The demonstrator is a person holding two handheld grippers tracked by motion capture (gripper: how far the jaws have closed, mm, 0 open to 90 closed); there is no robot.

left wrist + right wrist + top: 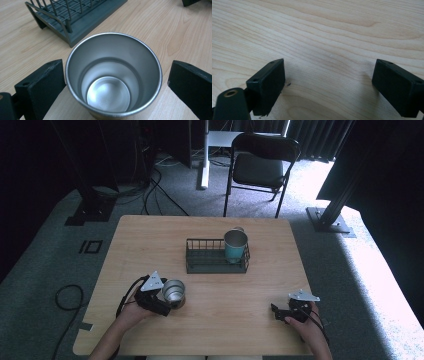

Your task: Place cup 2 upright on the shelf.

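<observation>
Right now the left gripper stands open around the upright steel cup on the bench, jaws flanking its rim, while the open right gripper rests well apart.

Teal cup in wire rack; chair.

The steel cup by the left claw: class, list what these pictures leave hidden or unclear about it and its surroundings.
- High view: whether the left claw touches the steel cup is too small to tell.
- Left gripper view: the steel cup's base and outer wall are cut off by the bottom edge and hidden by its own rim.
- High view: the teal cup hides an object behind it in the wire rack.
</observation>
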